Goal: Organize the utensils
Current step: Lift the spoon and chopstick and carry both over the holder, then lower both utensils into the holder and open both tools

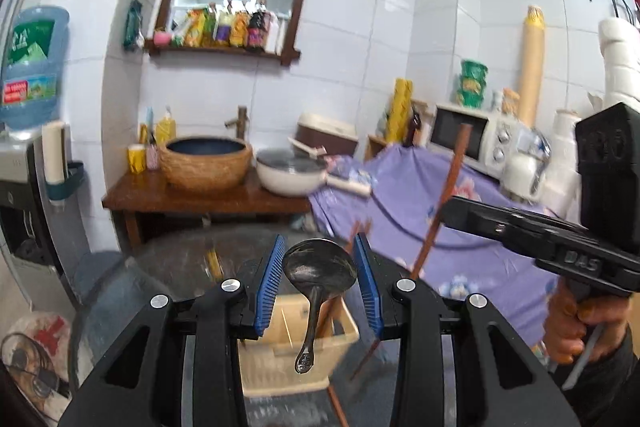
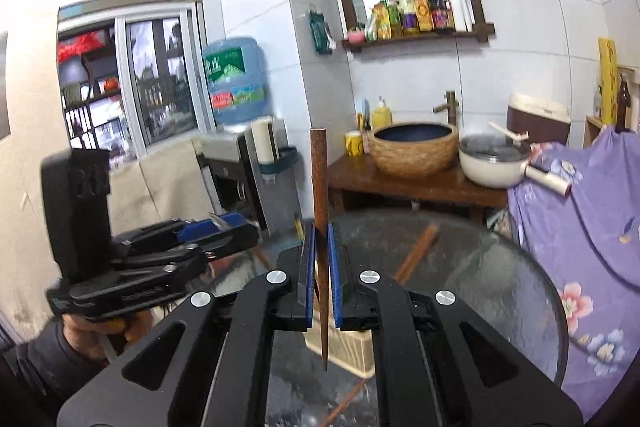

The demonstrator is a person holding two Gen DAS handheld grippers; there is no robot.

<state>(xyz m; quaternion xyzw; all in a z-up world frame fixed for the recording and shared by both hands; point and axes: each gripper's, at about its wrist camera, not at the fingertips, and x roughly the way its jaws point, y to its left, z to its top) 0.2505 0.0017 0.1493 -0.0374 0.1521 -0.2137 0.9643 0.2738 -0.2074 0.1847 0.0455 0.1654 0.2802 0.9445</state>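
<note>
Tiled kitchen wall [image 1: 340, 39] behind, beige basket [image 1: 296, 343] at six o'clock: left gripper [image 1: 320, 267] clamps a spoon [image 1: 318, 273]; right gripper [image 2: 319, 267] pinches an upright chopstick [image 2: 319, 187].

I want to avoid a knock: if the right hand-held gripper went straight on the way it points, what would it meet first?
Probably the glass table, sloping down past the loose chopsticks; beyond it stands the wooden washstand. Depth is unclear.
</note>
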